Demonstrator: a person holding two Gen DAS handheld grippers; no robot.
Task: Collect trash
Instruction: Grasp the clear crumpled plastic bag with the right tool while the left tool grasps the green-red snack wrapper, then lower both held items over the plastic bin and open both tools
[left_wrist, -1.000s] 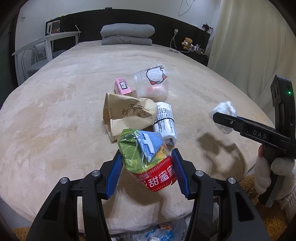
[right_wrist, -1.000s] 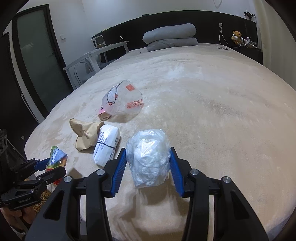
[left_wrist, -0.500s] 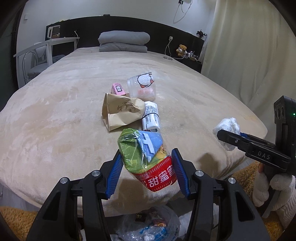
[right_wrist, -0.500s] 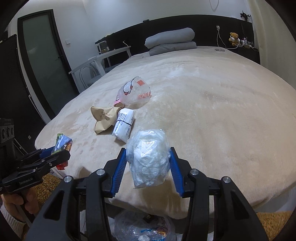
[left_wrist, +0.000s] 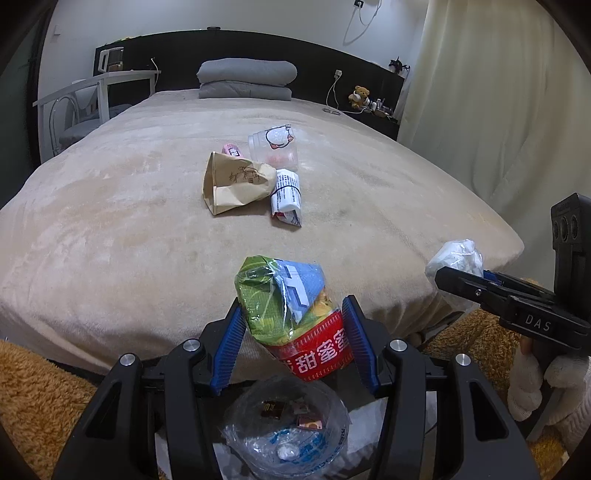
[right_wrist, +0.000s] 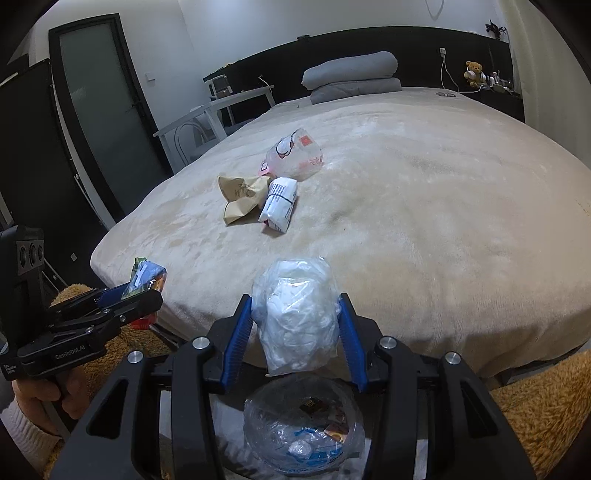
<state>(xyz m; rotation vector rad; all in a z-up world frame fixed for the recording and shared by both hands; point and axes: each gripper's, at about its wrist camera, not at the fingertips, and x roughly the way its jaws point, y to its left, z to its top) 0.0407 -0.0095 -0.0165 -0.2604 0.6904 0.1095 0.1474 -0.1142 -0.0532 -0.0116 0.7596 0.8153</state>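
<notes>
My left gripper is shut on a green, blue and red snack wrapper, held past the bed's foot edge above a bin lined with a clear bag. My right gripper is shut on a crumpled white plastic bag, also above that bin. Each gripper shows in the other's view: the right one with the white bag, the left one with the wrapper. On the bed lie a brown paper bag, a white packet with a band, a clear printed bag and a pink item.
The beige bed fills the middle, with grey pillows at the head. A brown fuzzy rug covers the floor beside the bin. A white chair and desk stand at left, curtains at right, a dark door at far left.
Both grippers have drawn back from over the bed to beyond its foot edge with their loads. The lined bin has come into view below them.
</notes>
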